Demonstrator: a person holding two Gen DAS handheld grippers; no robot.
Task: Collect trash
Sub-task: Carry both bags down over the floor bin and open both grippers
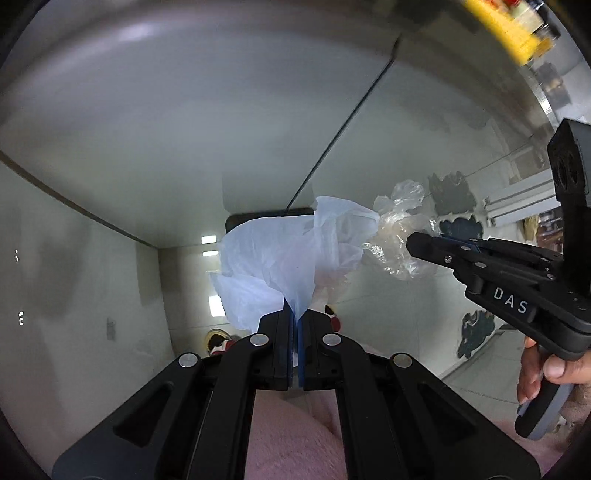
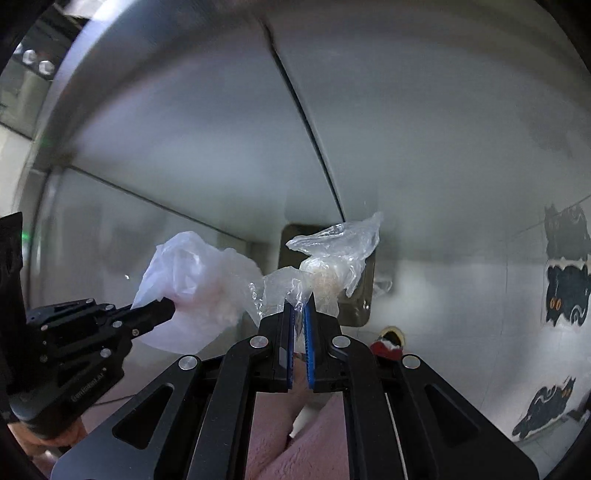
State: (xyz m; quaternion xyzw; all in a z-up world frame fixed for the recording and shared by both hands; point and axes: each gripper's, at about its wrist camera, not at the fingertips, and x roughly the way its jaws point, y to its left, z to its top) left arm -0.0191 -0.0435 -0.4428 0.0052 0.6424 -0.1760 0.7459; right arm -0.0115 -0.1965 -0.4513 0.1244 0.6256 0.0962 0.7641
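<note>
A white bag (image 1: 280, 254), thin and billowed, hangs in the air pinched at its lower edge. A crumpled clear wrapper (image 2: 332, 258), likewise pinched, sits just beside the bag, touching it.

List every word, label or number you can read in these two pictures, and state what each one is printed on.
"DAS": white letters on the black body of the right gripper, seen in the left wrist view.
Small embossed lettering on the body of the left gripper, seen in the right wrist view: too blurred to read.
Yellow package at the top edge: print too blurred to read.
</note>
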